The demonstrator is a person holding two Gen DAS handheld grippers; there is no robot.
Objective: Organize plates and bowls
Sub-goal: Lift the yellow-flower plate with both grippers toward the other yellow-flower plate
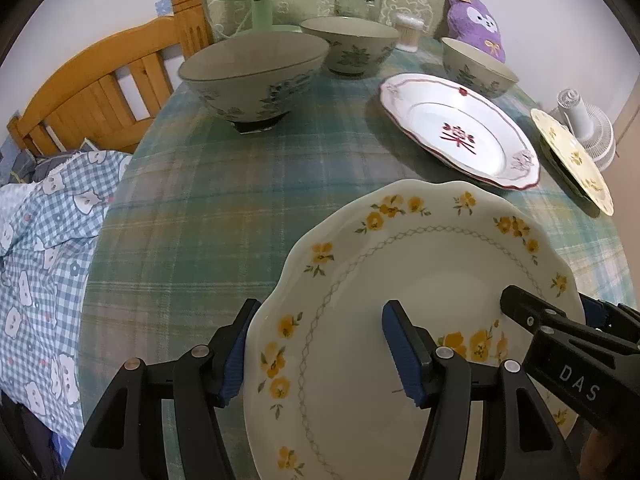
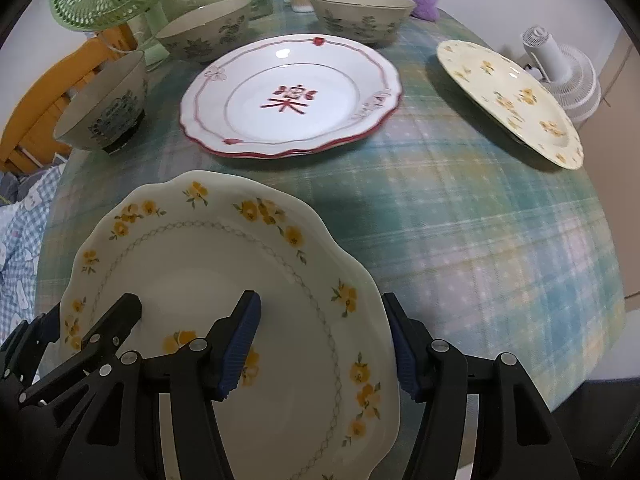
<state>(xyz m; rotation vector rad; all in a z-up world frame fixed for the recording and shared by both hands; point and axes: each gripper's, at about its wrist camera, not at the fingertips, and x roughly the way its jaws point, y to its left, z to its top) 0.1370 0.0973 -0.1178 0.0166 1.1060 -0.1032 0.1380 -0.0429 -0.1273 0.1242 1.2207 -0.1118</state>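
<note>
Nearest the lenses is a cream plate (image 1: 400, 280) with a scalloped rim, a ring of yellow flowers and a thin grey lattice circle inside; it sits at the near edge of the plaid-clothed table (image 1: 224, 208). Both tools straddle its rim: the left gripper (image 1: 316, 354) has one blue pad (image 1: 232, 364) outside the left edge and the other over the well, while the right gripper (image 2: 326, 350) has one finger over the well and one outside the right edge. Each pair of jaws stands apart around the rim, and I cannot tell whether any pad actually presses the china. Beyond lies a white plate (image 2: 292, 96) with a red rim and a red character, flat on the cloth, and a second yellow-flowered plate (image 2: 508, 96) tilted at the far right edge beside a white fan (image 2: 560, 76). Three floral bowls (image 1: 256, 76) stand along the far side. From the left wrist a wooden headboard (image 1: 96, 96) and checked bedding (image 1: 44, 240) fill the left side; from the right wrist the red-rimmed plate shows whole, and the right-hand edge of the table falls away.
</note>
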